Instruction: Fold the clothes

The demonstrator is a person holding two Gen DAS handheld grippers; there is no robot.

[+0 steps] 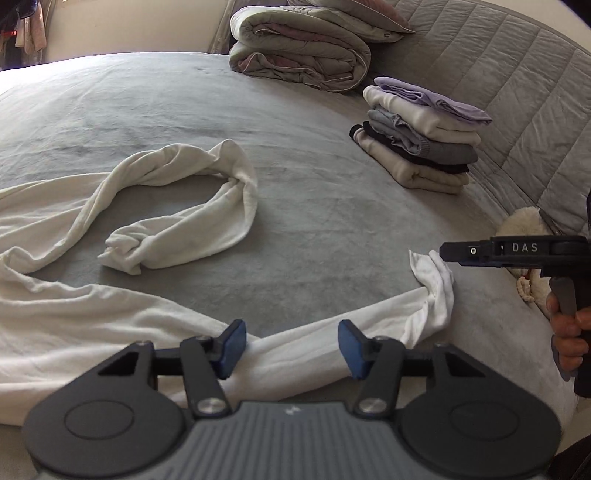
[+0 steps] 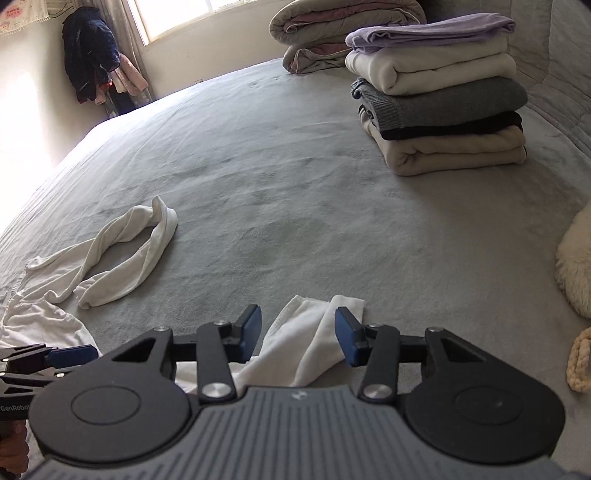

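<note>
White long-sleeved top (image 1: 55, 325) sprawled unfolded on near-left of grey bed (image 1: 295, 166), soft jersey, sleeves twisted ropelike: one looped far-left, other trailing right.

Stack of folded clothes (image 1: 421, 136) far right: five done, this top left.

Left gripper (image 1: 291, 347) jaws wide apart astride sleeve, holding nothing.

Right gripper (image 2: 297, 339) jaws wide apart over cuff (image 2: 314, 332), holding nothing.

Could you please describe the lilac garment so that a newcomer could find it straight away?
On the grey bed, find the pile of folded clothes near the quilted headboard. The lilac garment lies on top, the pile's only purple piece.
</note>
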